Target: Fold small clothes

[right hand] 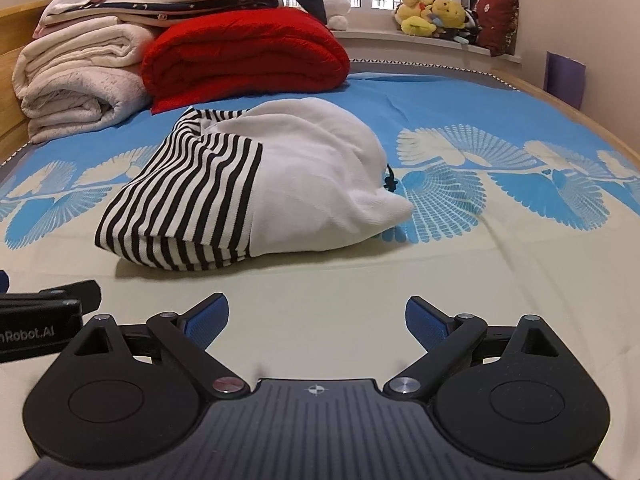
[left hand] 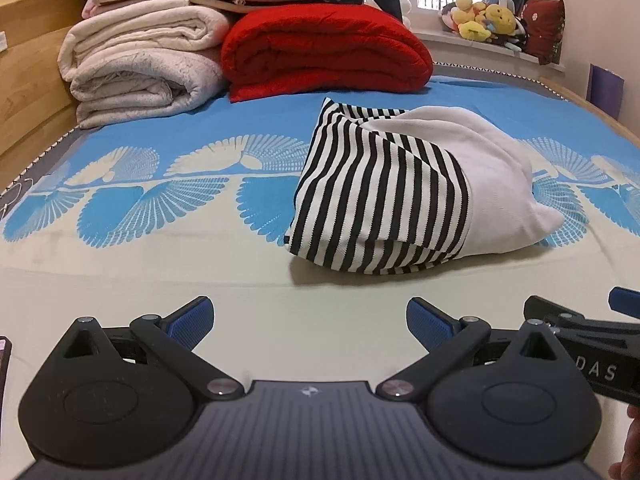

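on the bed (left hand: 160, 264), folded garment (left hand: 384, 196); black cord (right hand: 390, 182) only right view; both claws wide.

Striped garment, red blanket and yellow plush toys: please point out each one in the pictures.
Striped garment (right hand: 188, 200), right wrist view, on its black-and-white striped part.
Red blanket (left hand: 324, 48), left wrist view, on the top of the folded roll.
Yellow plush toys (left hand: 486, 20), left wrist view, on a toy on the windowsill.
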`<action>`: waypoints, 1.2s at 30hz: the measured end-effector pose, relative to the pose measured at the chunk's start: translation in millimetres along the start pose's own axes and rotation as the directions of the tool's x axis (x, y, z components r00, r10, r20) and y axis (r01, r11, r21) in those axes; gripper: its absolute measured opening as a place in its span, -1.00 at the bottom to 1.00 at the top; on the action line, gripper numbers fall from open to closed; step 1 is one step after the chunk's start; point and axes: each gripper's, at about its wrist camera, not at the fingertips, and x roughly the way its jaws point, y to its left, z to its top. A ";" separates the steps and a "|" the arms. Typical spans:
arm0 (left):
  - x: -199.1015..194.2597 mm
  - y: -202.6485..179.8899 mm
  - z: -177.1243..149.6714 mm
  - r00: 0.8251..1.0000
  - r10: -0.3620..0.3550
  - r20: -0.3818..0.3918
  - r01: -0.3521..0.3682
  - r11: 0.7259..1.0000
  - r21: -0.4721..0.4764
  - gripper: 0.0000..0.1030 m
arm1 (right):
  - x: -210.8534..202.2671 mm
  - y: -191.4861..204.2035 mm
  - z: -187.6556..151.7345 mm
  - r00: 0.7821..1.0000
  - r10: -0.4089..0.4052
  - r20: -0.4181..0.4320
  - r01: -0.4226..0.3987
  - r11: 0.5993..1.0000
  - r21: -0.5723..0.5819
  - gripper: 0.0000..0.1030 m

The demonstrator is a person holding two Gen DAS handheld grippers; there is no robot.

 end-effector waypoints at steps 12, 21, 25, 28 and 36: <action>7.0 -4.0 -2.1 1.000 0.002 -0.026 -0.002 1.000 0.005 0.99 | 4.6 1.4 -0.6 1.000 0.002 -0.019 -0.002 1.000 0.001 0.86; 7.3 -3.2 -2.4 0.999 0.005 -0.033 -0.005 1.000 -0.003 0.99 | 5.2 1.9 -1.0 1.000 -0.003 -0.023 0.002 1.000 -0.003 0.86; 6.6 -3.1 -2.2 0.999 0.009 -0.030 -0.009 1.000 -0.001 0.99 | 5.5 2.9 -1.3 1.000 -0.003 -0.024 0.002 1.000 -0.007 0.86; 6.2 -3.0 -2.4 1.000 0.009 -0.030 -0.009 1.000 -0.001 0.99 | 5.4 3.8 -1.9 1.000 -0.001 -0.026 0.000 1.000 -0.013 0.86; 6.8 -2.5 -2.1 0.999 0.014 -0.032 -0.014 1.000 -0.002 0.99 | 5.2 4.6 -2.3 1.000 -0.003 -0.025 0.003 1.000 -0.016 0.86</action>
